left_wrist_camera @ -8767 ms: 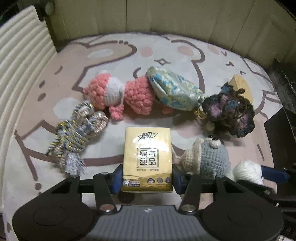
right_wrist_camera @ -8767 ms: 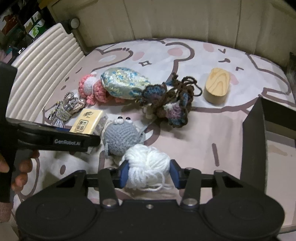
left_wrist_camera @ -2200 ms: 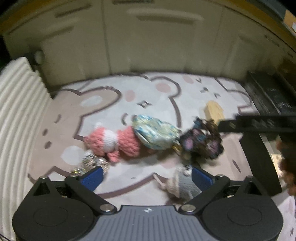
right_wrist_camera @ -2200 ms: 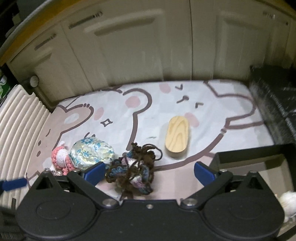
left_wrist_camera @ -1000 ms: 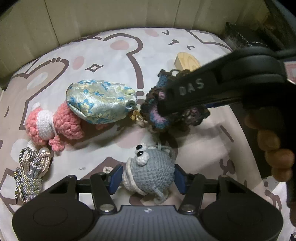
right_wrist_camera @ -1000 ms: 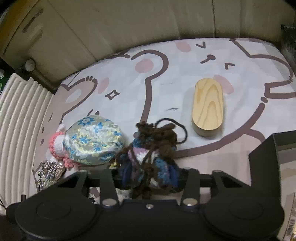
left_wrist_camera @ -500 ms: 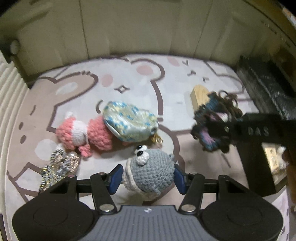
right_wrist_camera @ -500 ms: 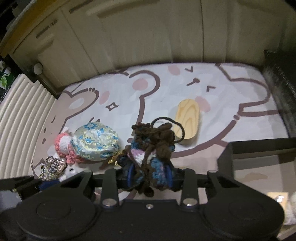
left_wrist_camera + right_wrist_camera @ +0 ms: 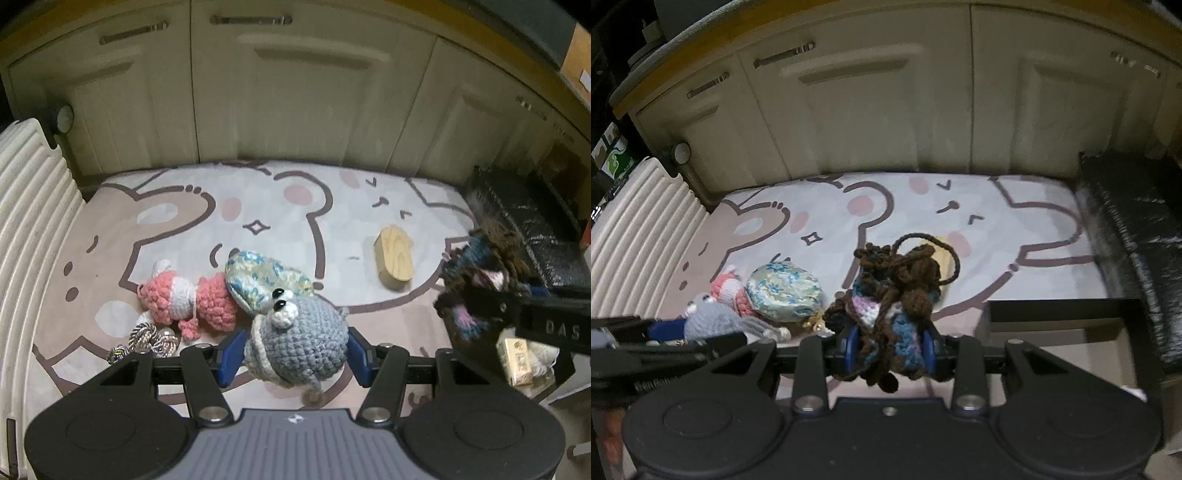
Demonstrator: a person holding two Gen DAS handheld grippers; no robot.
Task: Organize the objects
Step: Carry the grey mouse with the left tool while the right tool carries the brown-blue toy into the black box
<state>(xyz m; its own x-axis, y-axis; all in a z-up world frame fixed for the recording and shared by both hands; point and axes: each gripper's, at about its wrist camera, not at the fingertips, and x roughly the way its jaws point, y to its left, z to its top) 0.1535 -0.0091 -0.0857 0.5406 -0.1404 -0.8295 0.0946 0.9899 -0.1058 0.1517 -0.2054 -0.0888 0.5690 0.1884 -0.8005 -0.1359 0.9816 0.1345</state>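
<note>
step in hand looks like carrying two picked toys over to the black box. going left to right in the left wrist view: rope knot at lower left lying on the bear mat, pink crochet doll beside it touching the blue floral pouch, both on the mat. left gripper at bottom centre is clenched on the grey crochet toy, pads pressing both its sides, toy lifted clear of the mat. wood block right of centre, alone on the mat. far right, the dark yarn bundle hangs in the other tool, over the box where a tissue pack and white yarn lie.

right wrist view: right gripper grasps that dark yarn bundle at centre bottom, black box rim just right of it.

next move, my guess: swing both right over the box opening, lower, then release; loose yarn strands may snag on the pads.
</note>
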